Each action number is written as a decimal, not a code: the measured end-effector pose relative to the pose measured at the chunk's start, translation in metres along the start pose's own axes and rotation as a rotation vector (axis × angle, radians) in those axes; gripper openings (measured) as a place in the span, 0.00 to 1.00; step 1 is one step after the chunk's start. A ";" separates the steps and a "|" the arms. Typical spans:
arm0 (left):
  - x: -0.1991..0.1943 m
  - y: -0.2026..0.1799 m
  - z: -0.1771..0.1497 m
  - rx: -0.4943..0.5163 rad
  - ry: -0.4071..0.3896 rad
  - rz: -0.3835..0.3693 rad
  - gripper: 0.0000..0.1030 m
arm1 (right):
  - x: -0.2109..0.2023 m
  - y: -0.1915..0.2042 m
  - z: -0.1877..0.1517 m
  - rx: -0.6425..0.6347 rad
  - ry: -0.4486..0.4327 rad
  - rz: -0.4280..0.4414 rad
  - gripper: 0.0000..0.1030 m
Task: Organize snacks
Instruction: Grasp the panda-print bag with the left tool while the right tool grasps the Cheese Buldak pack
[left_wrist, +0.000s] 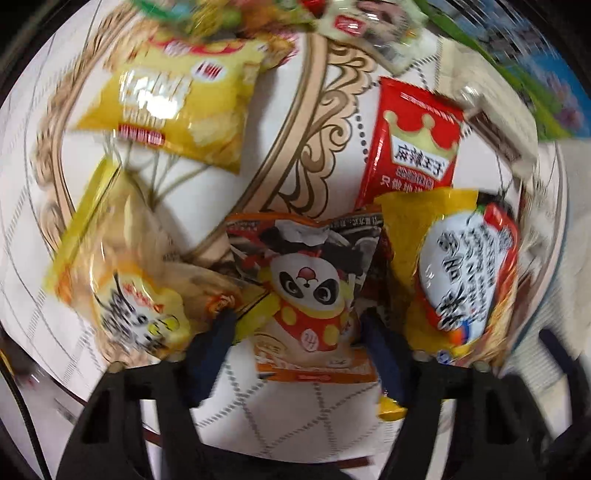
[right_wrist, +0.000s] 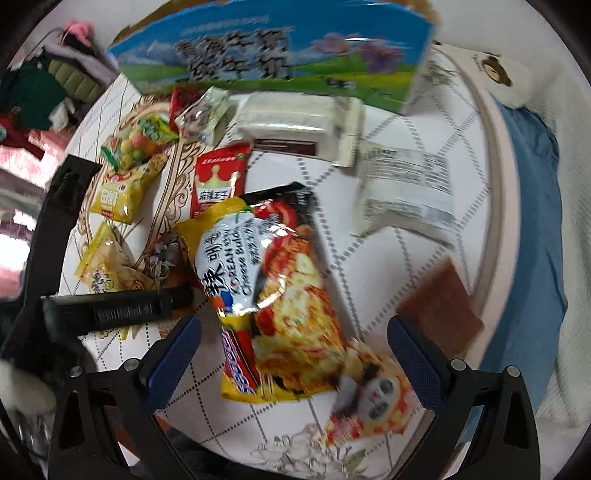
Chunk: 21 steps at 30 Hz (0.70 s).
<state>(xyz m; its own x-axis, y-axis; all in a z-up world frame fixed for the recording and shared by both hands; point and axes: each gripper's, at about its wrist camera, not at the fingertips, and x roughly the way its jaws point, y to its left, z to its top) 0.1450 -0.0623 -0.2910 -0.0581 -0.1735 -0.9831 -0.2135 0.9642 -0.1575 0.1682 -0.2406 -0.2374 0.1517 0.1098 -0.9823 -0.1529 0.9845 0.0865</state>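
Observation:
Snack packets lie scattered on a round white table (right_wrist: 373, 122) with gold ornament. My left gripper (left_wrist: 299, 332) is open, its blue fingers on either side of an orange panda packet (left_wrist: 314, 291). My right gripper (right_wrist: 295, 336) is open, its fingers on either side of a large yellow Korean cheese noodle packet (right_wrist: 273, 295), which also shows in the left wrist view (left_wrist: 461, 273). A second panda packet (right_wrist: 373, 395) lies under the noodle packet's near end. The left gripper's body (right_wrist: 110, 306) shows at the left of the right wrist view.
A red crown packet (left_wrist: 413, 144), a yellow chip bag (left_wrist: 177, 103) and a clear yellow-edged bag (left_wrist: 122, 273) lie around. A blue-green carton (right_wrist: 273, 55) stands at the back, with white packets (right_wrist: 288, 118) and a label-side pouch (right_wrist: 406, 188) before it. A brown slab (right_wrist: 443, 306) sits right.

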 end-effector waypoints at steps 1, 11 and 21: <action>-0.001 -0.002 -0.003 0.026 -0.007 0.014 0.59 | 0.005 0.005 0.003 -0.017 0.007 0.004 0.99; -0.026 0.017 -0.009 0.108 -0.031 0.147 0.60 | 0.060 0.036 0.017 -0.063 0.135 -0.062 0.86; -0.029 0.003 -0.002 0.124 -0.046 0.113 0.63 | 0.062 0.012 -0.003 0.330 0.251 0.188 0.85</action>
<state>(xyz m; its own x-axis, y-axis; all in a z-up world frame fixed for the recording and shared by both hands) 0.1442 -0.0548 -0.2625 -0.0297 -0.0558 -0.9980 -0.0862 0.9949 -0.0530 0.1724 -0.2225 -0.2977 -0.0964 0.2944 -0.9508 0.1702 0.9461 0.2756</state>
